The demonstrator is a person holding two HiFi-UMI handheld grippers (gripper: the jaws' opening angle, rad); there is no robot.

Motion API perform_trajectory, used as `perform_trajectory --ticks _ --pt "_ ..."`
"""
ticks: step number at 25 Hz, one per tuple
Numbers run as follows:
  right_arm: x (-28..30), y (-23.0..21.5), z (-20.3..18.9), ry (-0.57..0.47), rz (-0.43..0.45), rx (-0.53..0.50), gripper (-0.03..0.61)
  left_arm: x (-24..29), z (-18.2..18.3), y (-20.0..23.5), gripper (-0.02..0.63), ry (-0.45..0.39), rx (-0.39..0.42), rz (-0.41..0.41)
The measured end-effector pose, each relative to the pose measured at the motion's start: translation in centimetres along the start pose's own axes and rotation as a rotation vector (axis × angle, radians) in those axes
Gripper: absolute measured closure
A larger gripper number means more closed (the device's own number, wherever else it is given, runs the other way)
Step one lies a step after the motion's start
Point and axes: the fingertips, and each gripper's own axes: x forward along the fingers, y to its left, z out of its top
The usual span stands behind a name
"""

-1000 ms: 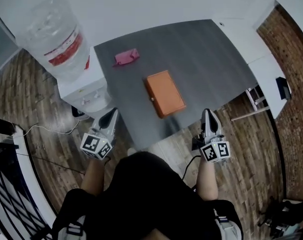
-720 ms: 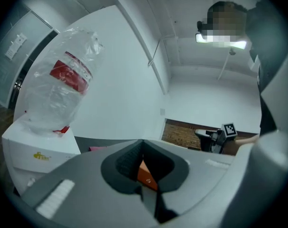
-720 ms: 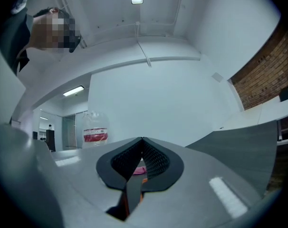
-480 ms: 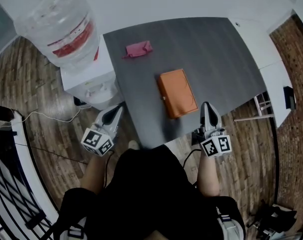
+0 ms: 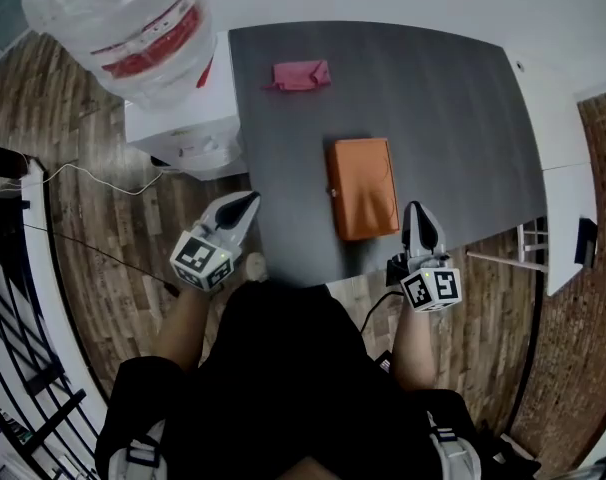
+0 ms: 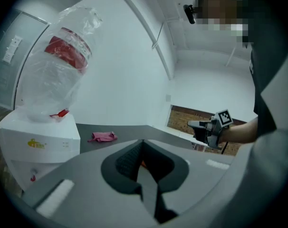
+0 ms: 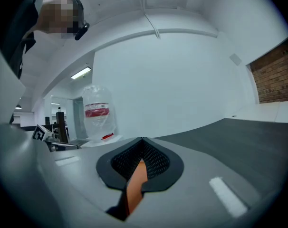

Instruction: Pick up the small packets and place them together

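Brown wooden floor (image 5: 93, 218) lay all around a dark grey table (image 5: 453, 118). One small pink packet (image 5: 301, 75) lay on the far part of the table, near the left edge. A flat orange box (image 5: 364, 187) lay closer to the person, well apart from the packet. A white water machine (image 5: 188, 133) with a big clear bottle (image 5: 123, 18) on top stood just beside the table's left side.

The left gripper (image 5: 247, 201) was off the table, by its near left corner, over the floor. Its jaws were pressed together with nothing in them. The right gripper (image 5: 420, 212) was at the near edge of the table, just beside the orange box. Its jaws were together too, and they held nothing. Both grippers were far from the pink packet.
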Motion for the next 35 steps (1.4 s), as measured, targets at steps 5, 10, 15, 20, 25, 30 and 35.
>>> perform_trajectory --ticks 5,10,15,20,25,30,35 --pt "2.2 -1.6 -1.7 0.067 0.006 -0.016 0.575 1.8 -1.2 -0.6 0.615 0.064 0.046 -0.017" --pt "3.4 -2.3 -5.6 0.254 -0.013 -0.182 0.575 5.1 -3.6 -2.2 0.615 0.160 0.121 -0.086" --pt "3.3 -3.0 -8.5 0.391 -0.026 -0.208 0.567 8.5 -6.9 -4.4 0.612 0.265 0.180 -0.181" --pt "2.5 -3.8 -11.2 0.520 -0.024 -0.267 0.524 11.6 -10.2 -5.3 0.544 0.368 0.271 -0.208" --pt "1.4 -4.0 -12.7 0.580 0.004 -0.257 0.505 14.0 -13.6 -6.1 0.474 0.471 0.349 -0.266" --pt "1.4 -4.0 -13.6 0.601 0.039 -0.160 0.463 14.8 -15.5 -6.6 0.471 0.543 0.408 -0.307" --pt "2.0 -4.7 -14.3 0.611 0.041 0.002 0.437 15.0 -16.1 -7.1 0.492 0.567 0.425 -0.345"
